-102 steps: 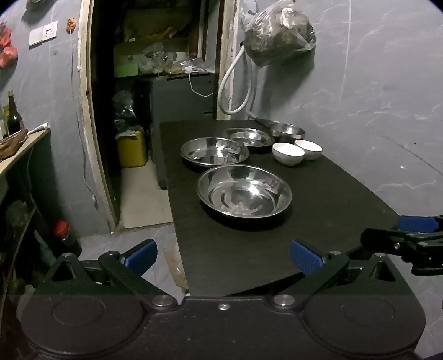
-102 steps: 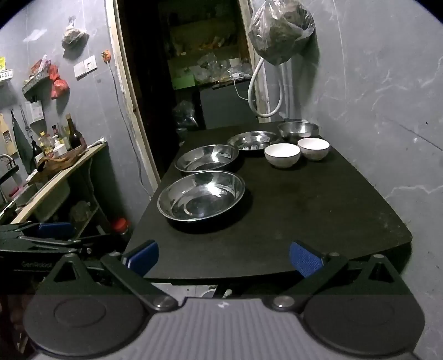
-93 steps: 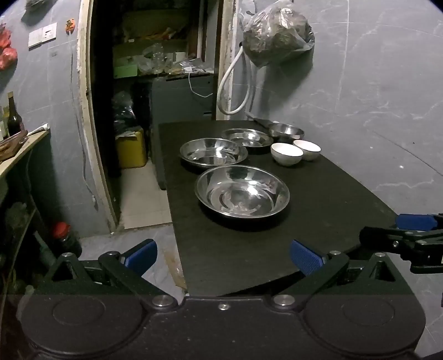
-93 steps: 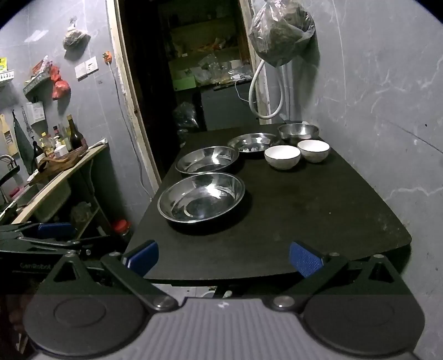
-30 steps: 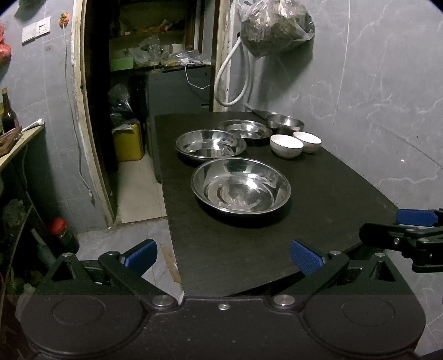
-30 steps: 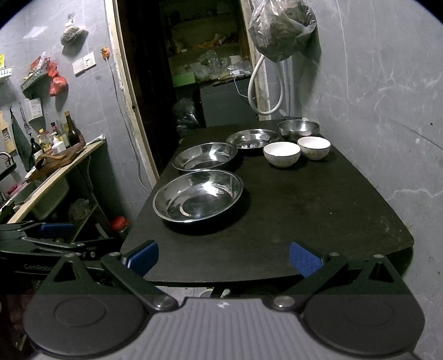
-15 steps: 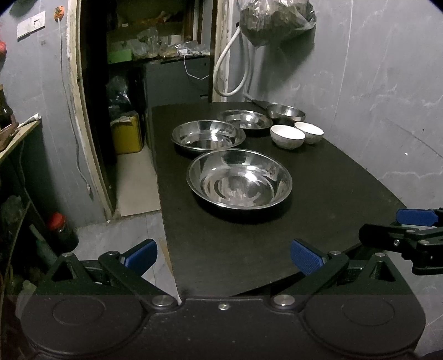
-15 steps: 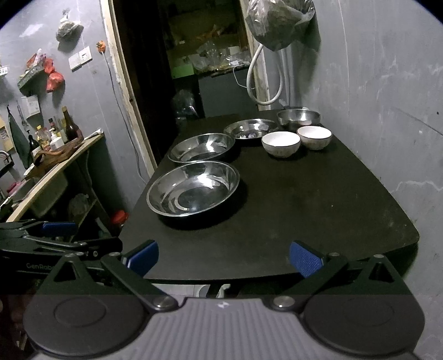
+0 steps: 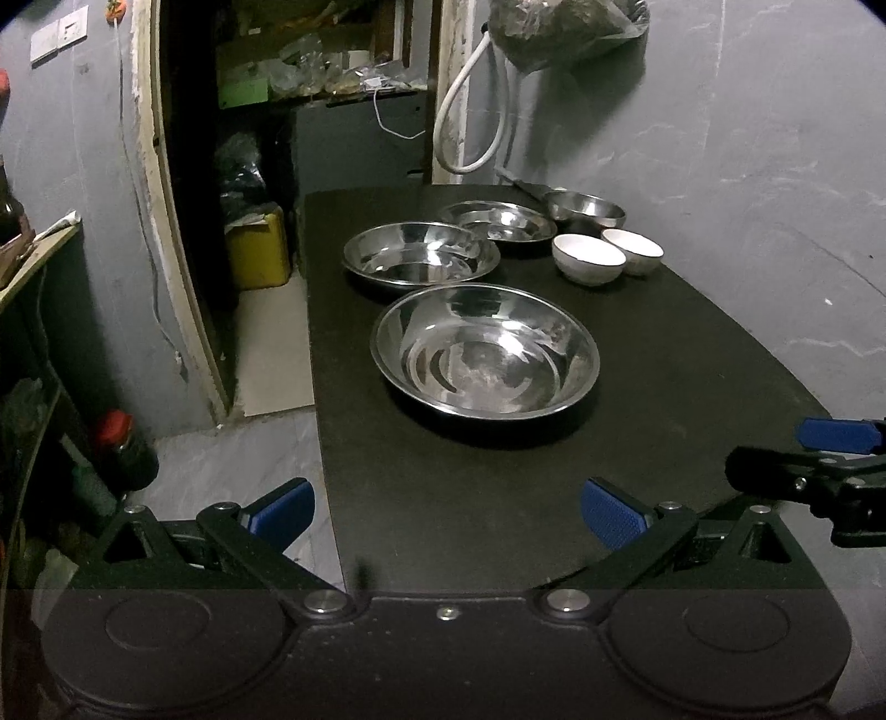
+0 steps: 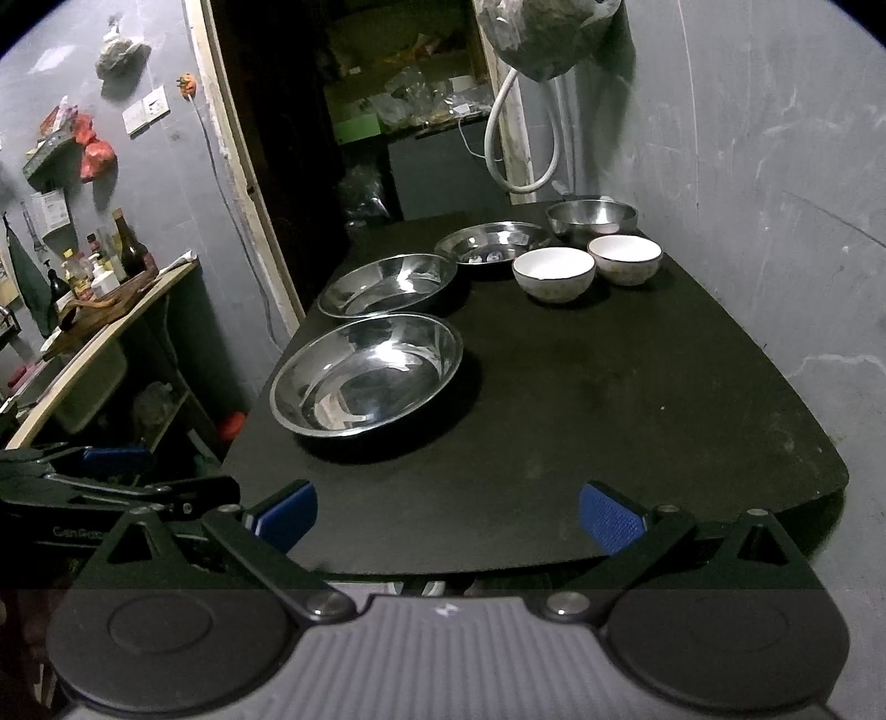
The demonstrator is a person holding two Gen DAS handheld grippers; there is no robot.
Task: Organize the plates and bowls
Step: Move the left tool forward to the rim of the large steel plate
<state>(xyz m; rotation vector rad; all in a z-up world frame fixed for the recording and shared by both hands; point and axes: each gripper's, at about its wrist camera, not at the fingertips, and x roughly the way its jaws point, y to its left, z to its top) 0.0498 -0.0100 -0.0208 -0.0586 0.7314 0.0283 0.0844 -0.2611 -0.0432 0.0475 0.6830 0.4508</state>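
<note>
Fingers of the left gripper [image 9: 447, 508] and right gripper [image 10: 447, 512] gape wide, holding nothing. Far steel bowl [image 9: 586, 207] sits partly hidden behind two white bowls [image 9: 588, 258].

A plastic bag [image 9: 565, 27] hangs above a looped white hose [image 9: 470, 111]

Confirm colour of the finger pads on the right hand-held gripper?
Blue, on black fingers; clearest in the right wrist view.

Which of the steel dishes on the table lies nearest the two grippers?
The largest steel dish, at the front of the row. The second steel dish and the third steel dish lie behind it, and the deeper steel bowl sits farthest back by the wall.
</note>
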